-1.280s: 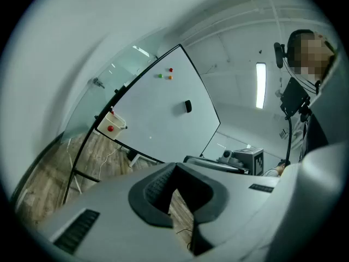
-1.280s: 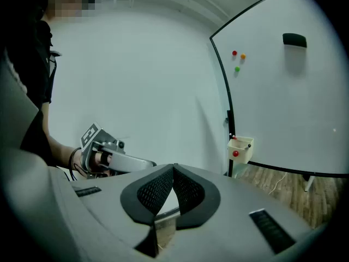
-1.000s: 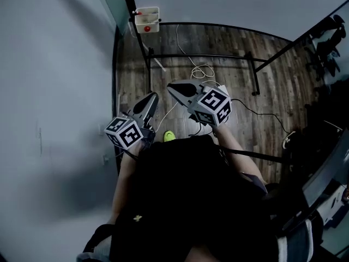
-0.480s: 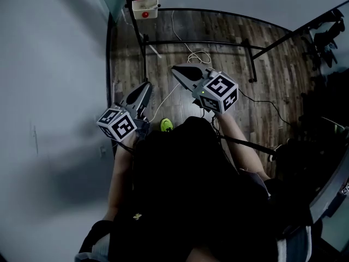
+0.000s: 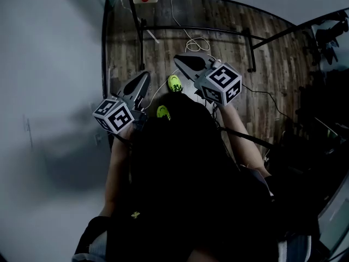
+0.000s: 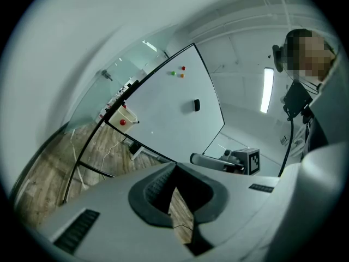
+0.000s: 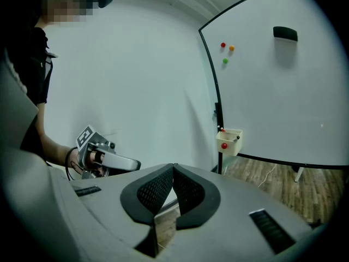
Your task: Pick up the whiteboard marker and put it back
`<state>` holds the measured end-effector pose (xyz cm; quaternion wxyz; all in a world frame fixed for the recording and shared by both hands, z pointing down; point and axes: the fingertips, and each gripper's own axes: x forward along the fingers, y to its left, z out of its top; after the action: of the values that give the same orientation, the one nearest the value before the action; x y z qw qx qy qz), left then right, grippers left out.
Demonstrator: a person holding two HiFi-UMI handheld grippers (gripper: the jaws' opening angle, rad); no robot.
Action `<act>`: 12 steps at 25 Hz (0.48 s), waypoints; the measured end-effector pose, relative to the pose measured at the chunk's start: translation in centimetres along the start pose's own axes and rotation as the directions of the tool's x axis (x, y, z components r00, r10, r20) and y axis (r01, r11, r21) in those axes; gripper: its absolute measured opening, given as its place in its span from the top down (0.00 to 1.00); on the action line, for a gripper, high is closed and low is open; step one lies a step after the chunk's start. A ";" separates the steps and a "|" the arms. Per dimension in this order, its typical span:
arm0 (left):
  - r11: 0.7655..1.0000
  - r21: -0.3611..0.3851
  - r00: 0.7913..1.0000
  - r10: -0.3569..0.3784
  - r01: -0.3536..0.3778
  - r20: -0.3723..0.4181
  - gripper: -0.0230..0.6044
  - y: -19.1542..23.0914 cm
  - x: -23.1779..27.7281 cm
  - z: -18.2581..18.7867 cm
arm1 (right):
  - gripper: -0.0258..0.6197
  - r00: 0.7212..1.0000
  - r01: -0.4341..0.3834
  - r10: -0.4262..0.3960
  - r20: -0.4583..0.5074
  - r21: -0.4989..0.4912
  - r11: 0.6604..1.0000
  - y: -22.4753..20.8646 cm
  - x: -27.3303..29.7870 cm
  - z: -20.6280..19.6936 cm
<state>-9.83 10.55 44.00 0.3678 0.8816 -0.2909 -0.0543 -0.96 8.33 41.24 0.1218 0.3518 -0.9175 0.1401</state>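
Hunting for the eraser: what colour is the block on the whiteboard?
The block is black; the right gripper view shows it best.

Dark wood-plank floor, pale wall, ceiling strip light

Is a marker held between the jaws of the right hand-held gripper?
No, the right hand-held gripper has its jaws together with nothing between them.
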 end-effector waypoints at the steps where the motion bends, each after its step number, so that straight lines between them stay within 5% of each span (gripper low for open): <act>1: 1.000 -0.001 1.000 0.003 -0.003 -0.001 0.91 0.1 0.1 -0.1 | 0.96 1.000 -0.001 0.001 -0.002 0.000 1.000 -0.2 0.2 -0.1; 12: 0.999 0.007 0.999 0.033 -0.033 -0.001 0.91 1.4 2.3 1.6 | 0.96 1.000 -0.005 0.005 0.000 0.020 1.000 -3.9 3.0 0.4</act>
<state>-9.06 7.54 44.07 0.3657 0.8780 -0.3051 -0.0467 -0.57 3.56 42.47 0.1182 0.3508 -0.9169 0.1495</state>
